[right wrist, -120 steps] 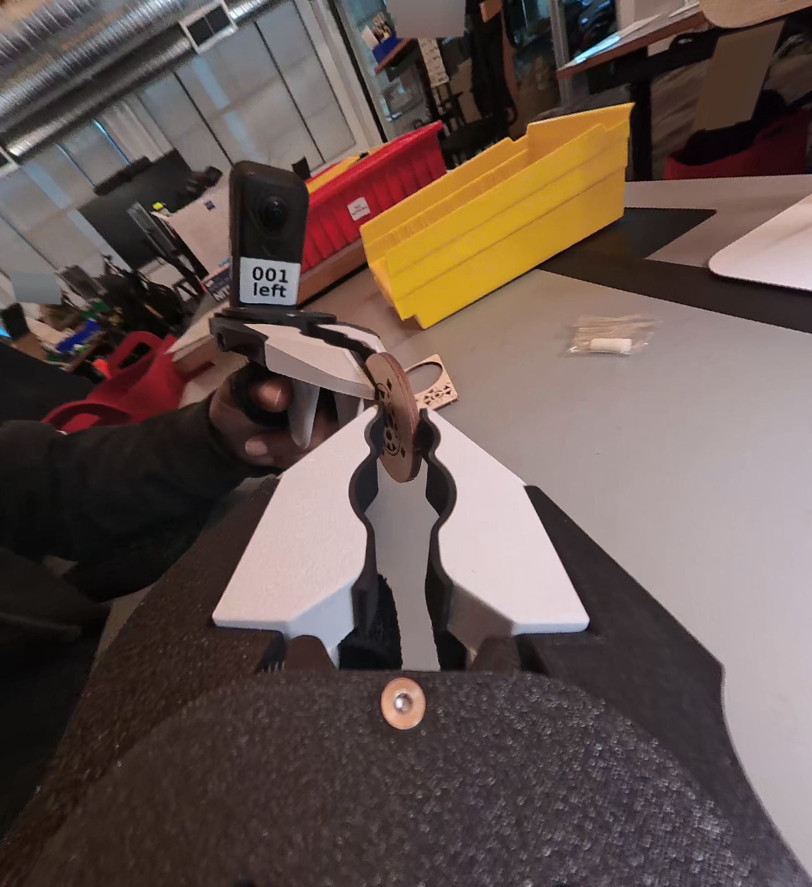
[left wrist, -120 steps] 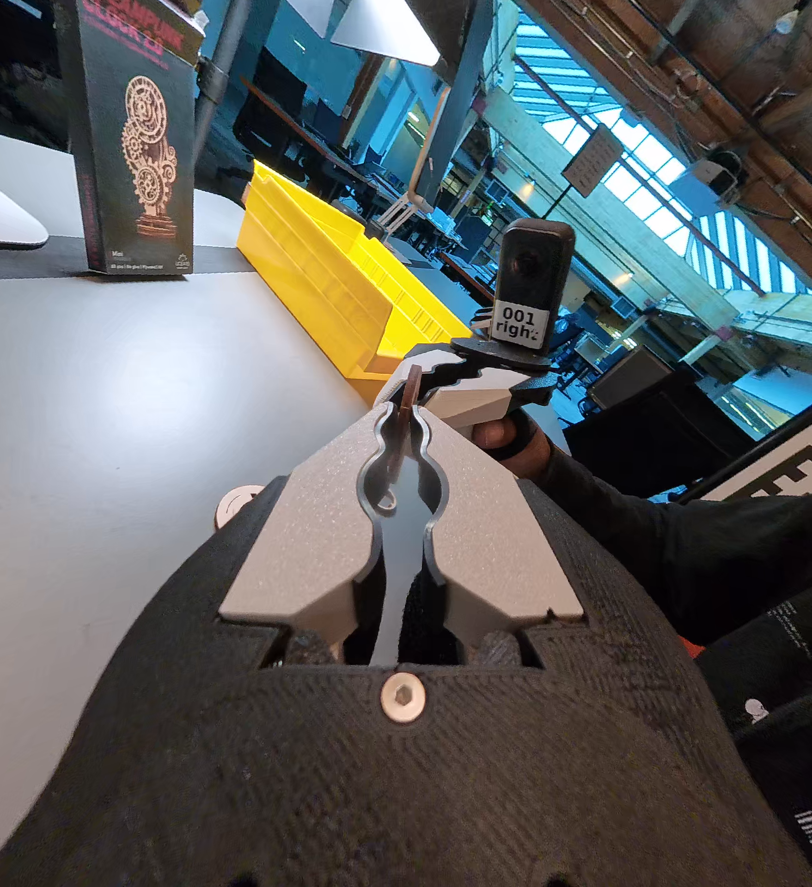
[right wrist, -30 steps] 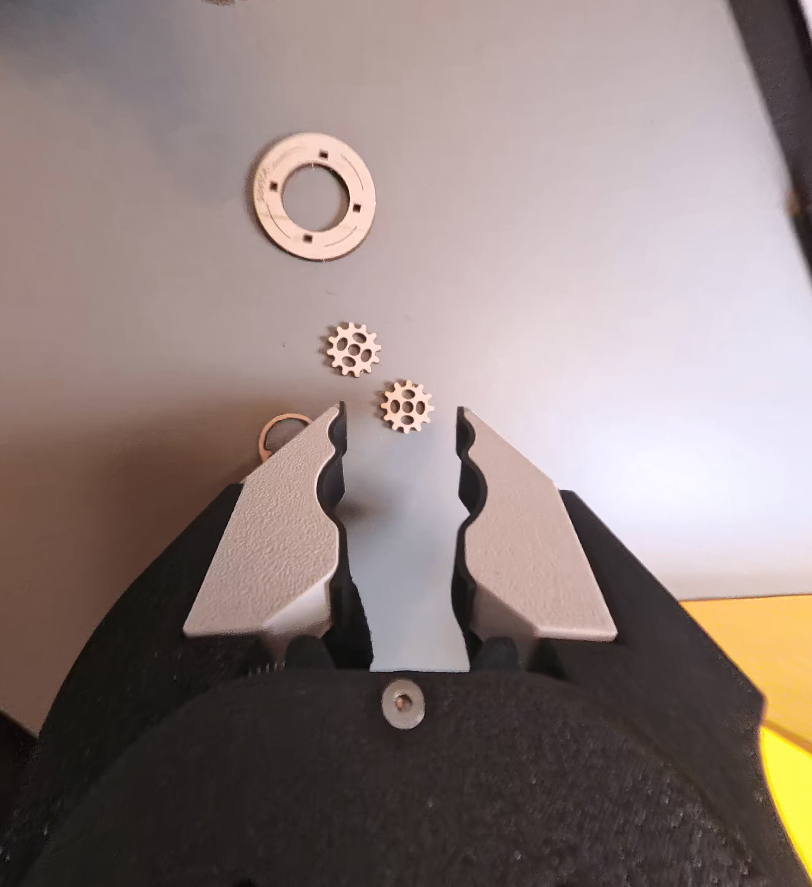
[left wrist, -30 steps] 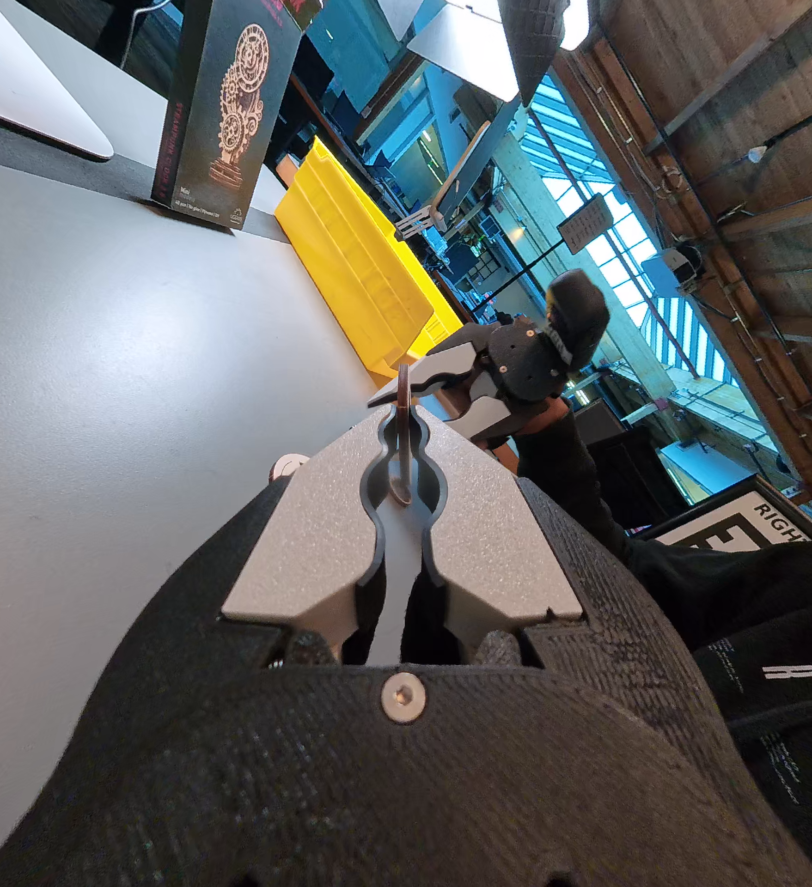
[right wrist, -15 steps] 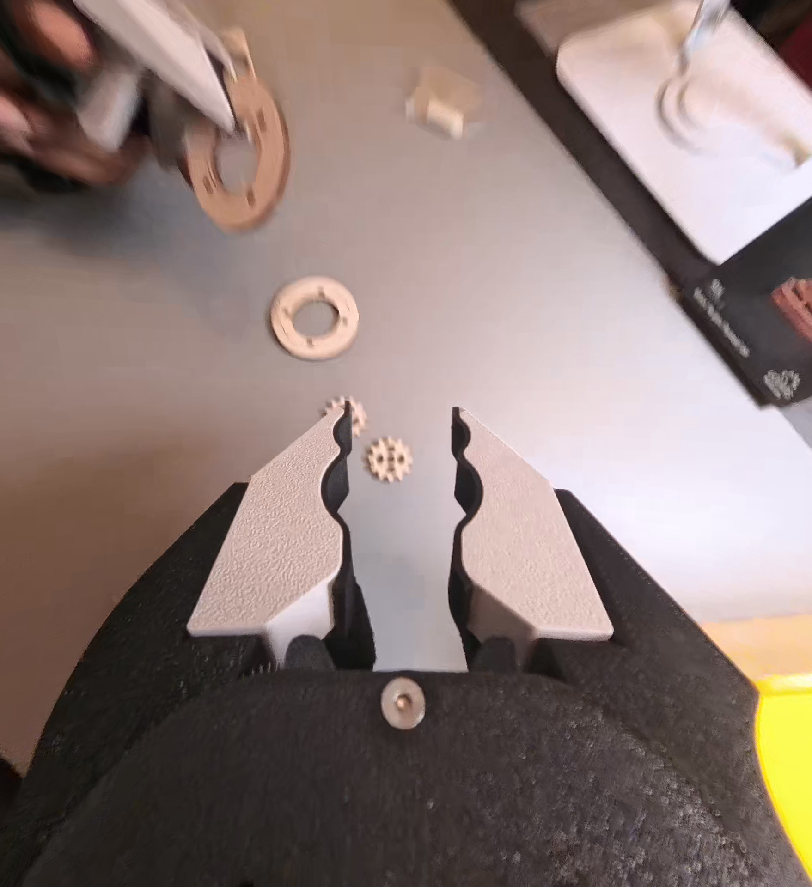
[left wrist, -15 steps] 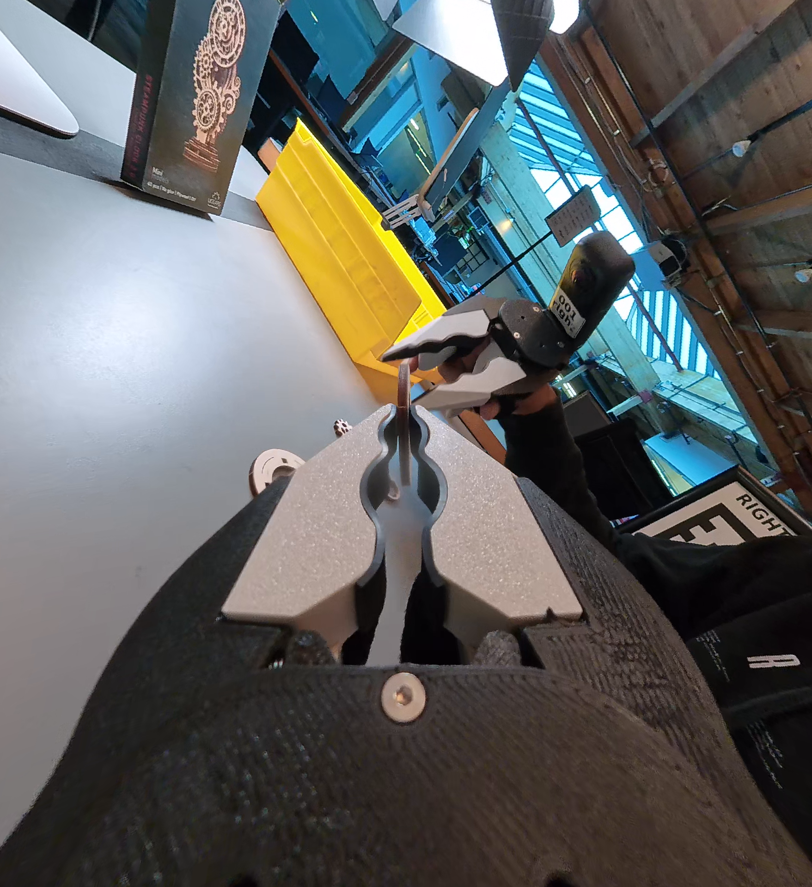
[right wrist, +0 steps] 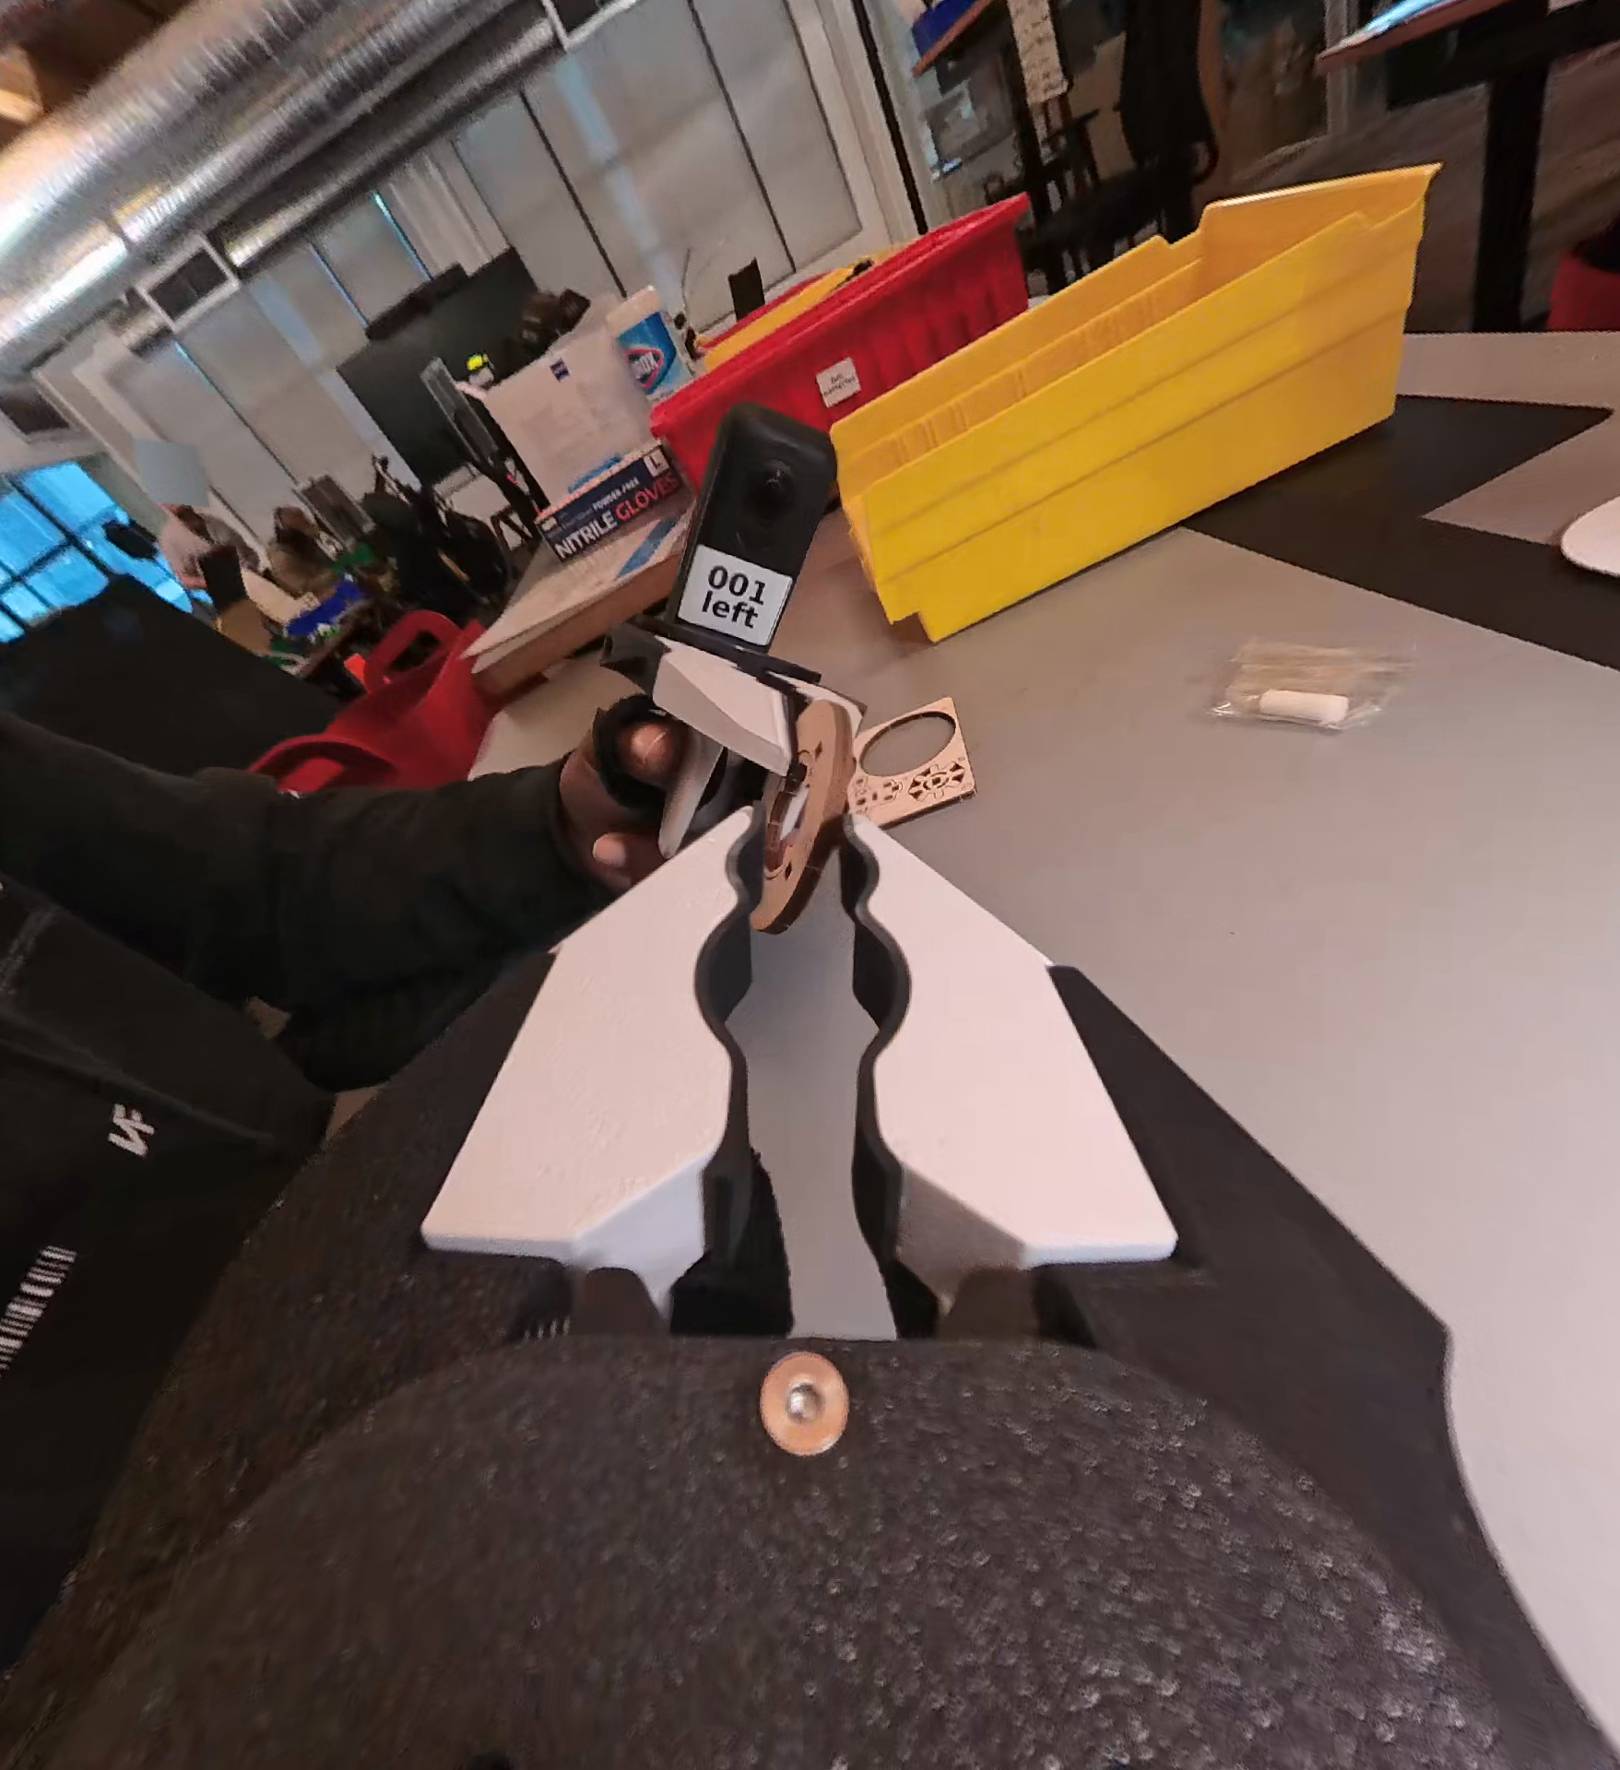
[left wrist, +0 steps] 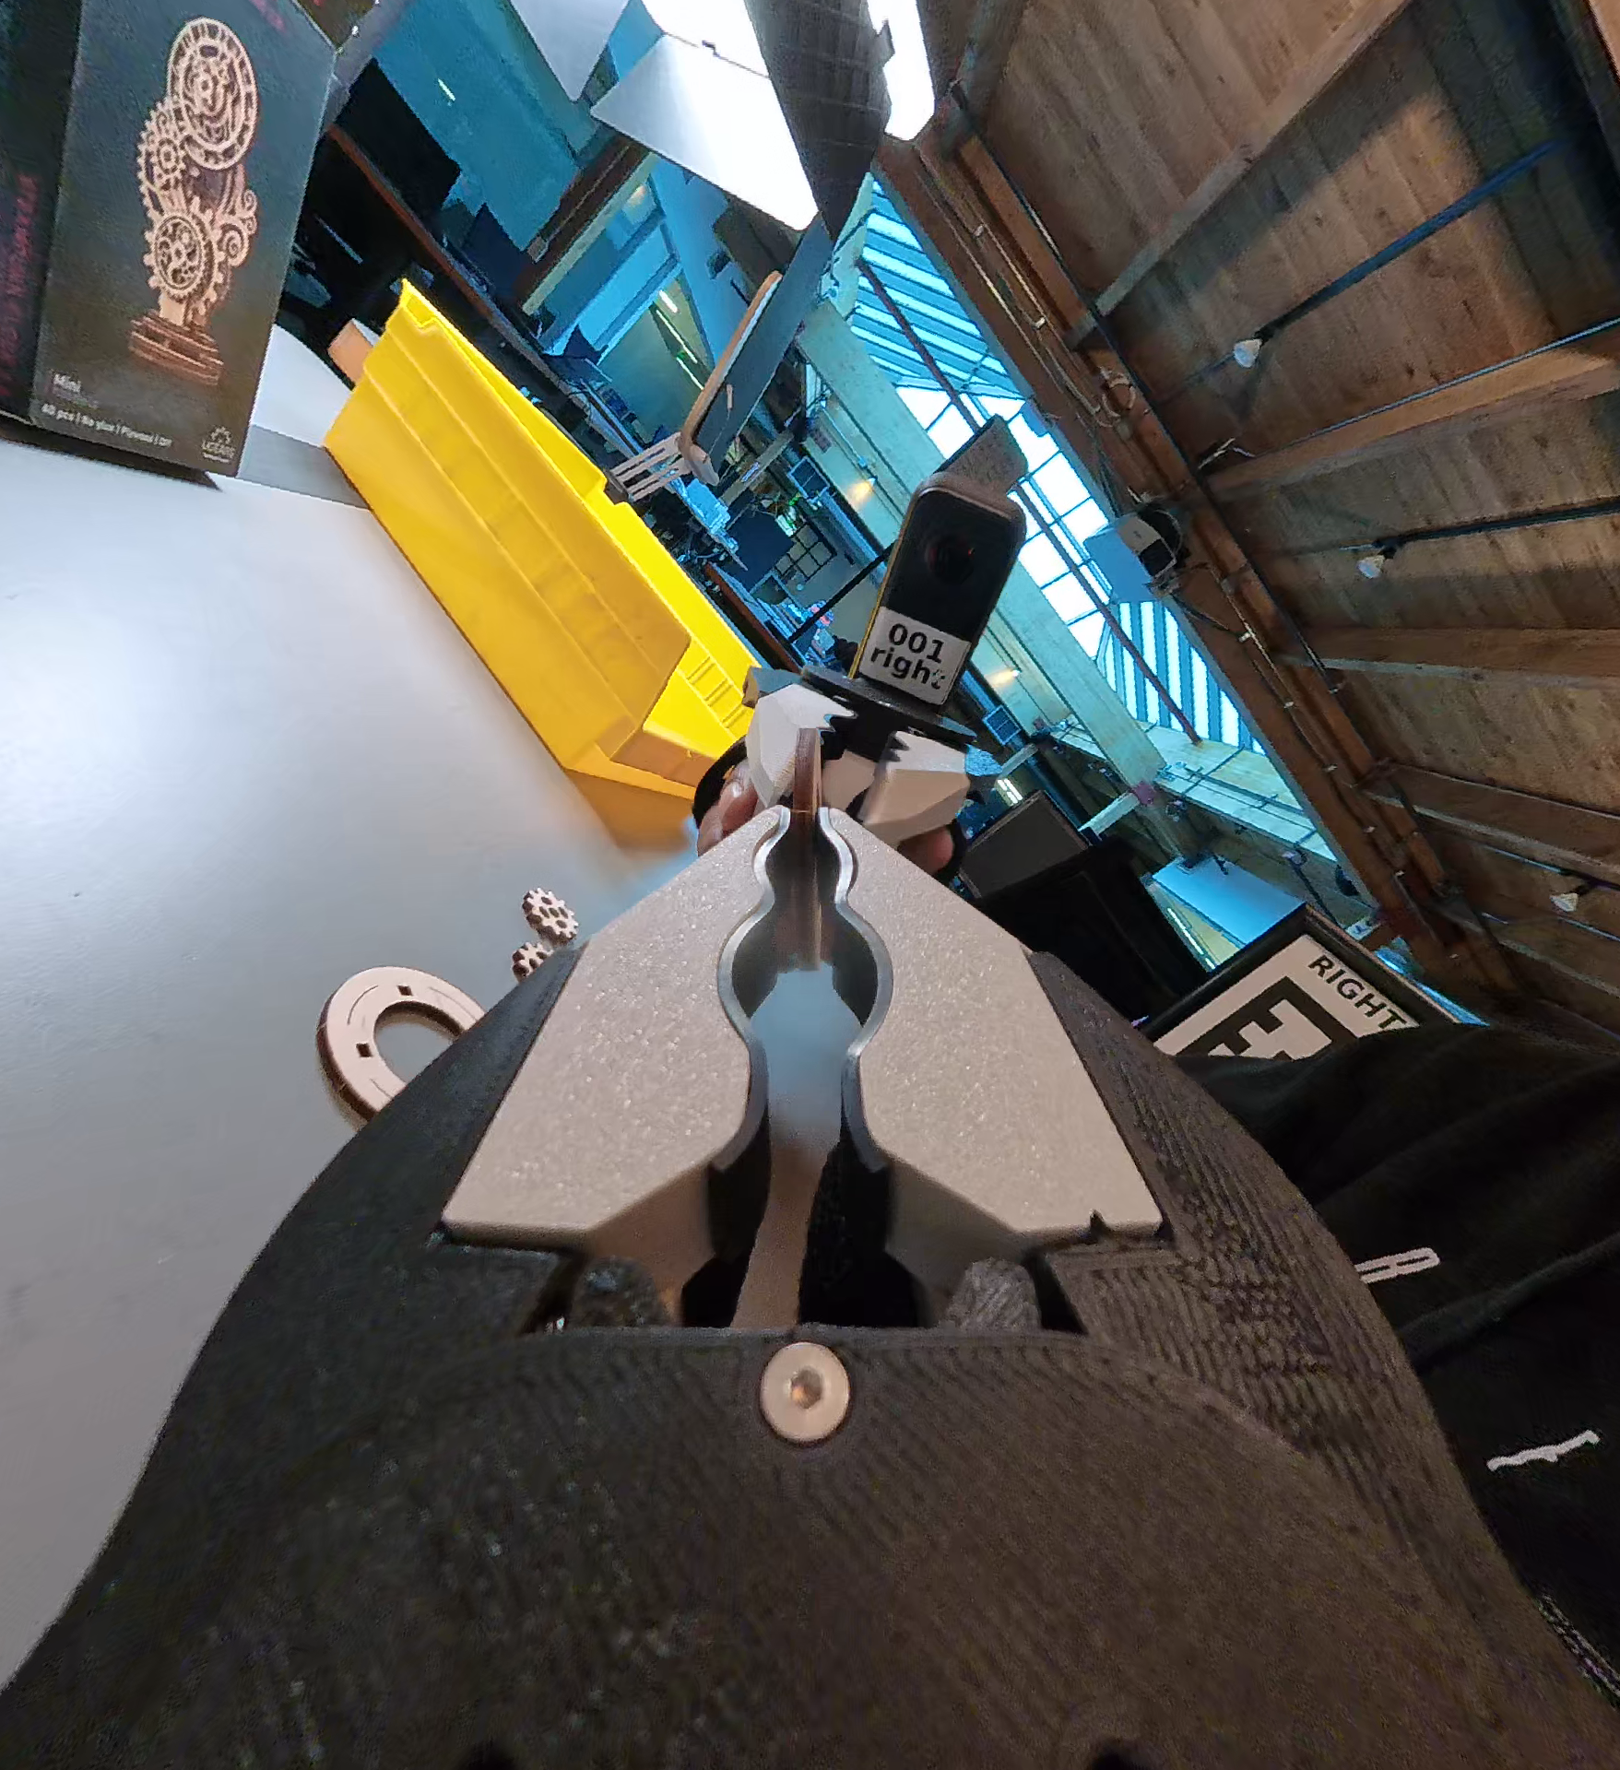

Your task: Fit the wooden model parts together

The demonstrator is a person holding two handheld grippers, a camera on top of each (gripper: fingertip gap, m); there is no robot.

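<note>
Left wrist view: the left gripper (left wrist: 804, 843) has its jaws pinched tight on a wooden ring (left wrist: 807, 781), seen edge-on and sticking out past the tips. Just beyond the tips is the right gripper (left wrist: 849, 771), facing back. Left of the jaws, on the counter (left wrist: 164, 766), lie another ring (left wrist: 384, 1030) and 2 little gears (left wrist: 549, 915). Farther off are a yellow bin (left wrist: 537, 565) and a box (left wrist: 130, 230).

Right wrist view: the right gripper (right wrist: 798, 843) has its jaws a little way apart, holding nothing. The held ring (right wrist: 801, 814) sits tilted between the tips. A cut-out sheet (right wrist: 916, 761) lies beyond on the counter (right wrist: 1266, 958).

The ring is thin and tilted. If the right jaws close crooked, it may twist, slip out or snap.
</note>
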